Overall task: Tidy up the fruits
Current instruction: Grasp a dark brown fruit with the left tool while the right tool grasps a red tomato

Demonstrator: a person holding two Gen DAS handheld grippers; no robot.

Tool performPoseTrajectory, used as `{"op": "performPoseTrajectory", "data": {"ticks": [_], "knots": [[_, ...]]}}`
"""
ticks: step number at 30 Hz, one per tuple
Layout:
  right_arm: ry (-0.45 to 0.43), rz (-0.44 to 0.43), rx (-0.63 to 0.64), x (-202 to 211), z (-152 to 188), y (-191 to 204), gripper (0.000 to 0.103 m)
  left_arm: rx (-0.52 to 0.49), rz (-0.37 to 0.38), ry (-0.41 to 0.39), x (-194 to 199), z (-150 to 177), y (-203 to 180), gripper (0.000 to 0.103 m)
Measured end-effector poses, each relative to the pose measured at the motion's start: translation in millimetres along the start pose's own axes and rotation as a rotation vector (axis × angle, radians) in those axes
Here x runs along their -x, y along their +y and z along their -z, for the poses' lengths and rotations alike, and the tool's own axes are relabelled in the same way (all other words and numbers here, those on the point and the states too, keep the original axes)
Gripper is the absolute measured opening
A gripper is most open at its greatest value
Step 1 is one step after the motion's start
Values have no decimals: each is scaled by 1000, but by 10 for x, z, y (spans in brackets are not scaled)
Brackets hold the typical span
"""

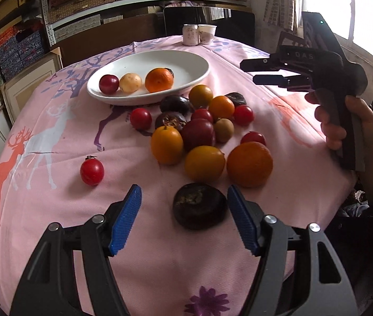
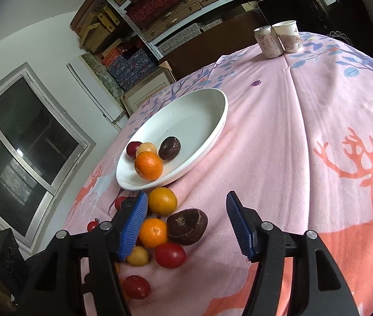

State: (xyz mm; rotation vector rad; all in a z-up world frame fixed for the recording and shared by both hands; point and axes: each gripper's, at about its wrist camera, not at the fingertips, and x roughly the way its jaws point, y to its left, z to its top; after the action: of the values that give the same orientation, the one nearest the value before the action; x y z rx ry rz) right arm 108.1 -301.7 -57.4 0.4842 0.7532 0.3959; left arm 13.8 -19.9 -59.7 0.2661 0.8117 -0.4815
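Between the left gripper released jaws, low in frame, the dark fruit looks firm; take its sides.

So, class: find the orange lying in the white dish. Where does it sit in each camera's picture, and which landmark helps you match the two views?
Left wrist view: the orange lies upper centre, rightmost of three fruits in a row in the white dish.
Right wrist view: the orange is left of centre, at the dish's near end.
Shared landmark: the can beside the paper cup.
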Motion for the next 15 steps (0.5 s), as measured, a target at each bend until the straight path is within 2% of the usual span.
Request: {"op": "performPoseTrajectory", "data": {"ticks": [2, 3, 4, 5, 10, 12, 13, 15], "knots": [[9, 13, 18, 21, 59, 42, 63, -3, 2, 7, -25, 10, -28, 66], [14, 24, 31, 30, 92, 71, 63, -1, 10, 20, -68, 31, -32, 61], [18, 32, 46, 40, 122, 106, 63, 1, 18, 38, -120, 43, -34, 46], [22, 37, 62, 57, 153, 127, 63, 11, 26, 53, -170, 62, -28, 46], [34, 61, 146, 162, 360, 304, 63, 34, 18, 11, -161, 118, -28, 44], [65, 36, 176, 193, 486, 373, 54, 60, 28, 3, -114, 136, 18, 44], [85, 21, 192, 196, 545, 415, 47, 70, 26, -6, -85, 139, 43, 44], [122, 14, 237, 204, 672, 506, 43, 89, 27, -33, 16, 138, 108, 44]]}}
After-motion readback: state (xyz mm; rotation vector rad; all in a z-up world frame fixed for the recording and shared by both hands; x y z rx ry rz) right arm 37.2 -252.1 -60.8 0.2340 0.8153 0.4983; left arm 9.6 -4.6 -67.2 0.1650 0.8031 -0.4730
